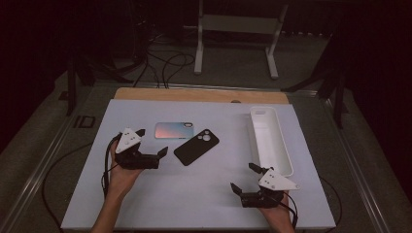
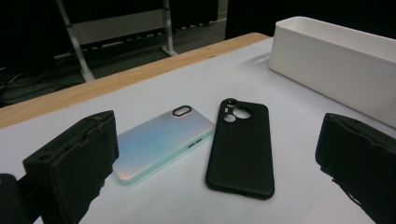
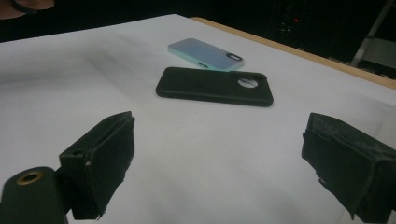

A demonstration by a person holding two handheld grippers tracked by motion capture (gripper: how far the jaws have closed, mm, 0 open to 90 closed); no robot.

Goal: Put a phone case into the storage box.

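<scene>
The left gripper (image 1: 151, 141) hangs just short of the black phone case (image 1: 196, 147), fingers (image 2: 74, 163) spread wide and holding nothing; the case lies flat on the tabletop (image 1: 160, 194), nearly touching the iridescent phone case (image 1: 174, 130) on its far-left side. The likely step is grasping the black case: come in low, straddle its long edges, and close squarely so the neighbour is not nudged. The white tray (image 1: 270, 141) stands well right of the black case. The right gripper (image 1: 245, 179), also wide open and empty, waits nearer the person, out of the way.
</scene>
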